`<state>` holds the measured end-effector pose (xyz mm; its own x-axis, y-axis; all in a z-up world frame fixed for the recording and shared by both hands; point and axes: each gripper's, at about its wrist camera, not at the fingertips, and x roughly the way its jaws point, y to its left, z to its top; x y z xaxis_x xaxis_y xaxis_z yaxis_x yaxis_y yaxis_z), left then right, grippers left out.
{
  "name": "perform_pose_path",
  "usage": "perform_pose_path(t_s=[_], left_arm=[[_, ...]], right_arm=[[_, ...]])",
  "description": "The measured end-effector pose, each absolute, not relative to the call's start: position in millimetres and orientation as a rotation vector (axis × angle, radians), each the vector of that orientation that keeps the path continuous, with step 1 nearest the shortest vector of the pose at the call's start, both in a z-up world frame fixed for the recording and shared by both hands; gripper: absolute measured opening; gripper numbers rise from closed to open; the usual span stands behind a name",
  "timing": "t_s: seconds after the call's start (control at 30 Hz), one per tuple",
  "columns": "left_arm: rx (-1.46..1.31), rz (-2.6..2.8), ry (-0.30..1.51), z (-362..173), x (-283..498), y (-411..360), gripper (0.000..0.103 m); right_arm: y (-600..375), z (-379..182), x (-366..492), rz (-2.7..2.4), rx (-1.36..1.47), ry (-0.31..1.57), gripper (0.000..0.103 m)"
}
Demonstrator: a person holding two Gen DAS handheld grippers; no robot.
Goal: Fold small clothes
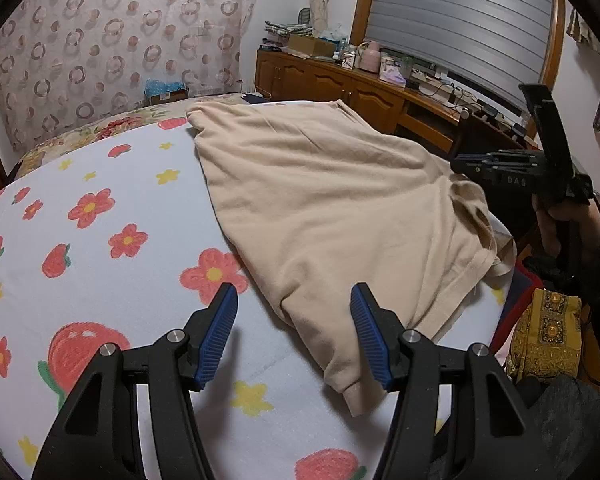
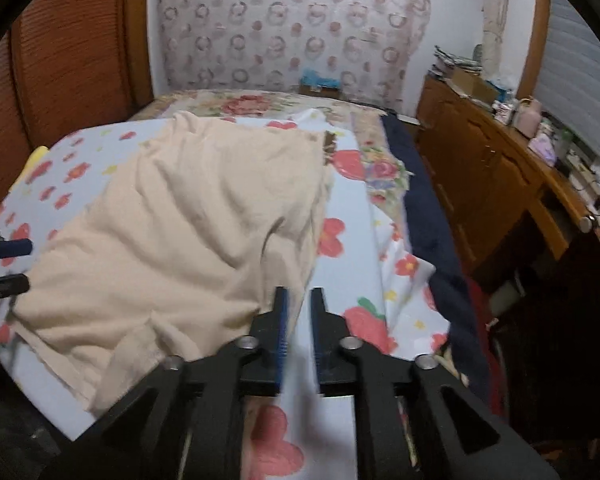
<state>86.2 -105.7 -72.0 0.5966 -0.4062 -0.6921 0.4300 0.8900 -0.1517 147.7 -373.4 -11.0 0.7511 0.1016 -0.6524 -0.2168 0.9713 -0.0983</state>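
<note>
A beige T-shirt [image 1: 332,200] lies partly folded on a white bed sheet [image 1: 100,264] printed with red flowers and strawberries. My left gripper [image 1: 294,300] is open, its blue pads just above the shirt's near corner, holding nothing. The right gripper's body [image 1: 512,172] shows at the shirt's far right edge. In the right wrist view the shirt [image 2: 196,224] lies ahead and to the left. My right gripper [image 2: 300,300] has its jaws nearly together with a narrow gap, nothing between them, just off the shirt's right edge. The left gripper's fingertips [image 2: 10,264] show at the far left.
A wooden cabinet [image 1: 340,84] cluttered with boxes and bottles runs along the bed's right side under a shuttered window. A patterned curtain [image 1: 120,40] hangs behind the bed. A dark blue blanket edge [image 2: 432,216] lines the bed's right side. A yellow patterned cloth [image 1: 544,336] lies beside the bed.
</note>
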Motion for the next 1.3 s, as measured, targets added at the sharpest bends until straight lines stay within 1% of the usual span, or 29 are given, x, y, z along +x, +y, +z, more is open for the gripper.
perform_pose_path(t_s=[0.23, 0.27, 0.3, 0.43, 0.6, 0.63, 0.67, 0.7, 0.73, 0.77, 0.93, 1.17, 1.3], left_arm=[[0.03, -0.484, 0.808, -74.0, 86.6, -105.3, 0.06], [0.03, -0.485, 0.81, -74.5, 86.7, -105.9, 0.06], [0.03, -0.485, 0.811, -75.0, 86.7, -106.0, 0.06], [0.028, -0.493, 0.808, -75.6, 83.9, -105.7, 0.06], [0.025, -0.504, 0.816, -78.9, 82.9, -106.4, 0.06], [0.025, -0.506, 0.818, -79.7, 82.9, -106.7, 0.06], [0.024, -0.509, 0.819, -80.3, 83.3, -107.7, 0.06], [0.023, -0.513, 0.822, -81.3, 83.6, -108.8, 0.06], [0.021, -0.515, 0.826, -82.5, 84.4, -110.0, 0.06], [0.02, -0.515, 0.829, -83.3, 84.6, -110.7, 0.06], [0.032, -0.521, 0.826, -81.5, 82.8, -116.3, 0.06], [0.043, -0.512, 0.831, -80.1, 83.6, -116.0, 0.06], [0.043, -0.508, 0.828, -76.4, 83.4, -114.4, 0.06]], right_arm=[[-358.4, -4.3, 122.9, 0.248, -0.079, 0.635, 0.024], [-357.7, -8.5, 119.2, 0.266, -0.065, 0.631, 0.029], [-355.5, -12.2, 117.7, 0.29, -0.061, 0.637, 0.031], [-345.5, -24.0, 119.4, 0.334, -0.105, 0.676, 0.031], [-356.6, -29.9, 120.8, 0.345, -0.142, 0.732, 0.031], [-359.1, -27.3, 119.7, 0.35, -0.143, 0.738, 0.029], [-362.3, -25.0, 117.9, 0.356, -0.143, 0.737, 0.015], [-363.7, -19.1, 117.2, 0.361, -0.137, 0.733, 0.007], [-366.8, -17.0, 118.8, 0.369, -0.127, 0.732, 0.007], [-368.0, -13.7, 114.7, 0.384, -0.124, 0.732, 0.004], [-375.5, -5.1, 94.2, 0.358, -0.16, 0.708, 0.003], [-377.4, -20.1, 75.8, 0.329, -0.233, 0.757, 0.003], [-378.4, -17.4, 71.0, 0.337, -0.23, 0.766, 0.003]])
